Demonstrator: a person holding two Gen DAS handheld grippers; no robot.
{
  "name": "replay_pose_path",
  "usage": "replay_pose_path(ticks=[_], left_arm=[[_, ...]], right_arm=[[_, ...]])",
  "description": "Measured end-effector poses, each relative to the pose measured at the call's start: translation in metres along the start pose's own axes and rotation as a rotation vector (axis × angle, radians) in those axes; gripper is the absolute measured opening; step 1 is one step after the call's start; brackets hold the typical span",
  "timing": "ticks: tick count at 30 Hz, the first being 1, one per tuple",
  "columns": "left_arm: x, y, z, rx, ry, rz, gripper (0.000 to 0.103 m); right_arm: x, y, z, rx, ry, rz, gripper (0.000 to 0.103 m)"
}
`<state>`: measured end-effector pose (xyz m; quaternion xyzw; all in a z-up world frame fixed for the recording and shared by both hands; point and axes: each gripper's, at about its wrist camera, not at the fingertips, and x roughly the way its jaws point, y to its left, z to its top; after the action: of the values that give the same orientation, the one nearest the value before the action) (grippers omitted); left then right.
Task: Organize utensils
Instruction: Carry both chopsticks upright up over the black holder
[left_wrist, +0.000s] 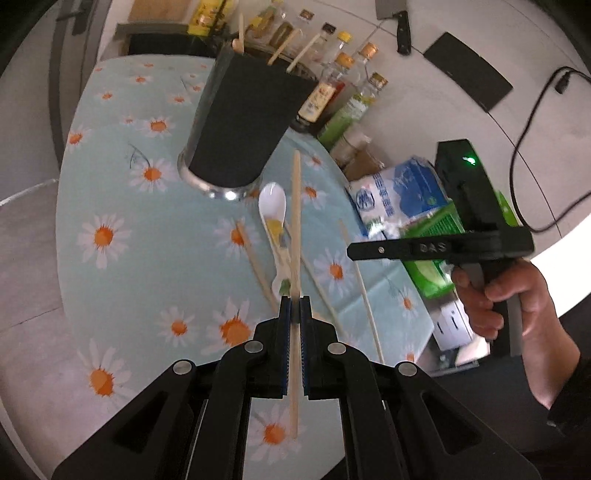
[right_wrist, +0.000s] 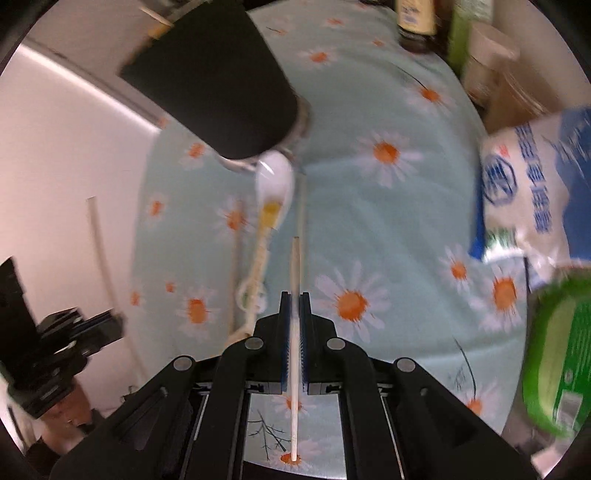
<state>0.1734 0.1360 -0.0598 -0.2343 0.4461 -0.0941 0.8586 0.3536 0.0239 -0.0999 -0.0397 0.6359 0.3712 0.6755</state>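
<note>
Here, pale wooden chopstick (left_wrist: 296, 221), straight, slender, in left hand-held gripper (left_wrist: 295, 306)

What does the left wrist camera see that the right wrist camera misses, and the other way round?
Only the left wrist view shows the black-handled cleaver on the wall, the row of capped glass bottles and the right gripper from outside. Only the right wrist view shows the left gripper's black body from outside. Both show the black utensil holder, the white ceramic spoon and the daisy-print tablecloth.
</note>
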Motion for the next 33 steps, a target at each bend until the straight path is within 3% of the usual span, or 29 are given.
replay_pose_path(ticks=[3,8,15,25,33], left_arm=[[0.002,-0.011,0.006,-0.021,-0.044,0.029,0.004],[0.003,-0.028,0.018,-0.046,-0.112,0.087,0.004],[0.002,-0.042,0.030,-0.090,-0.183,0.108,0.004],[-0.019,-0.055,0.054,-0.073,-0.336,0.113,0.004],[-0.030,-0.056,0.081,-0.019,-0.413,0.098,0.004]], right_arm=[[-0.015,-0.026,0.002,-0.048,-0.045,0.074,0.005],[-0.040,-0.032,0.011,-0.127,-0.123,0.185,0.006],[-0.069,-0.043,0.021,-0.197,-0.222,0.312,0.006],[-0.115,-0.035,0.036,-0.267,-0.409,0.409,0.006],[-0.145,-0.027,0.049,-0.276,-0.530,0.403,0.006]])
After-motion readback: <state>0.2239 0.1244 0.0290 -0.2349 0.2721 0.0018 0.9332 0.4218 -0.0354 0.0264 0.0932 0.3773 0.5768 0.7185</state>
